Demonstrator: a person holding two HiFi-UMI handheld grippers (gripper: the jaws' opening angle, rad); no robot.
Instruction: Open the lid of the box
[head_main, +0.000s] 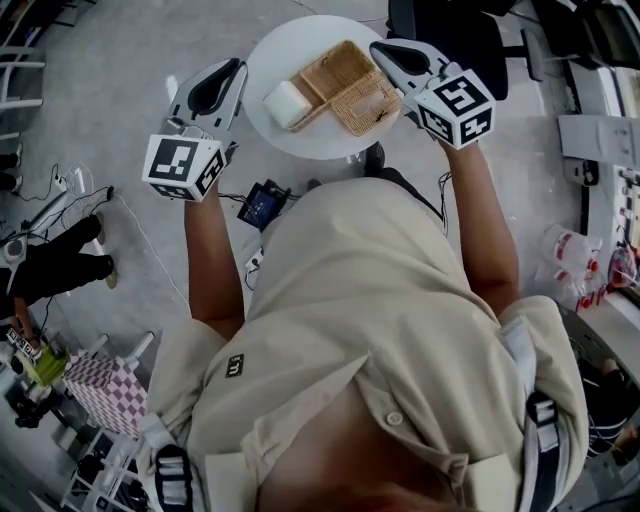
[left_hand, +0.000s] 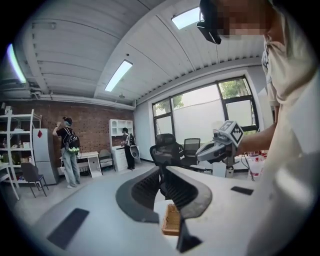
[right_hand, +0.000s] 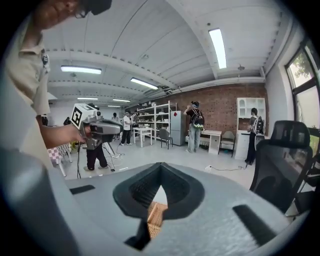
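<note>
A wicker box (head_main: 345, 85) lies on the round white table (head_main: 268, 45), its two halves spread open side by side. Next to it on the left stands a white roll (head_main: 287, 103). My left gripper (head_main: 238, 66) hovers off the table's left edge, jaws together and empty. Over the box's right corner my right gripper (head_main: 378, 47) is held, shut with nothing in it. Both are raised well above the table. In the left gripper view a bit of wicker box (left_hand: 171, 220) shows under the shut left gripper (left_hand: 161, 170). Below the right gripper (right_hand: 161, 166) the wicker box (right_hand: 156, 217) shows too.
A black office chair (head_main: 450, 30) stands behind the table. A small device with cables (head_main: 263, 205) lies on the floor by the table's foot. A seated person's legs (head_main: 60, 265) are at the left. A pink checked stool (head_main: 105, 390) is at bottom left. Standing people (right_hand: 194, 130) are by the brick wall.
</note>
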